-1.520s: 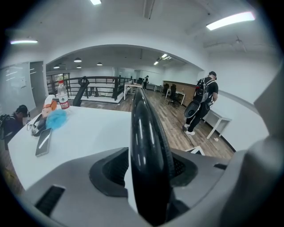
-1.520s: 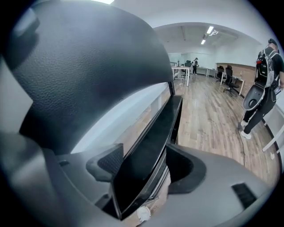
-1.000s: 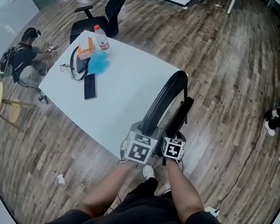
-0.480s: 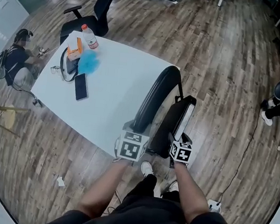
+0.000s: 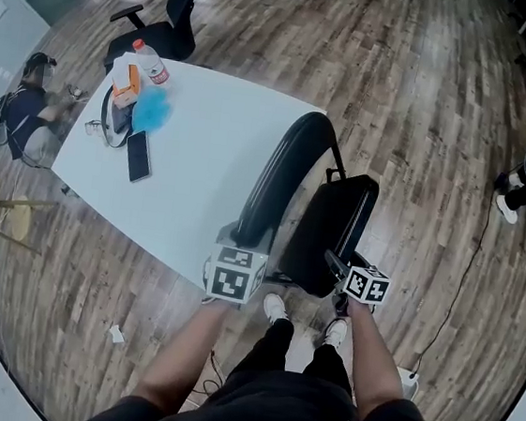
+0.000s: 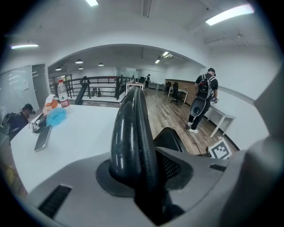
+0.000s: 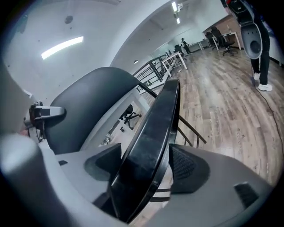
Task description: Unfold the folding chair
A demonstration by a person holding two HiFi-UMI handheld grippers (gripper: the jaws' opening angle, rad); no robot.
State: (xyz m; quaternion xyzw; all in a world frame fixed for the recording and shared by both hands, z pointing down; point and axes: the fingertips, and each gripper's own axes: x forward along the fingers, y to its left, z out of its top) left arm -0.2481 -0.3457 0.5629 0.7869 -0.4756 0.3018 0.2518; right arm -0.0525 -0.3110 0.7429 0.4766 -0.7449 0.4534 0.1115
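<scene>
Wooden floor (image 5: 423,129): it runs all round the white table (image 5: 200,179), which is your landmark here.
White table: its near right corner is just ahead of you, with the chair standing beside it.
Folding chair (image 5: 287,165): it stands on the floor along the table's right edge and is part open. The two black panels are splayed into a narrow V rather than lying flat together.
Backrest (image 6: 131,128): this curved panel is upright and is the part of the chair closest to the table, just beside its edge.
Seat (image 5: 335,224): it is on the far side of the backrest from the table. It tilts steeply, its free edge towards you, and is not yet level.
Left gripper (image 6: 142,175): it is clamped on the backrest's top rim beside the table's near corner, both pads pressed on the panel.
Right gripper (image 7: 146,165): it is farther from the table than the left one. The seat's free edge lies between its jaws, which are widening at this moment. The pads look to be against both faces, so you have the seat, though only loosely.
Step in hand: you are spreading the chair, steadying the backrest while you draw the seat away from the table. By my reading it is roughly half open.
Next move: firm up the right grip before it slips. Then swing the seat's edge outward and down, away from the table, until it lies level and the frame stops. Hold the backrest upright with your left gripper so the legs do not skid towards the table.
</scene>
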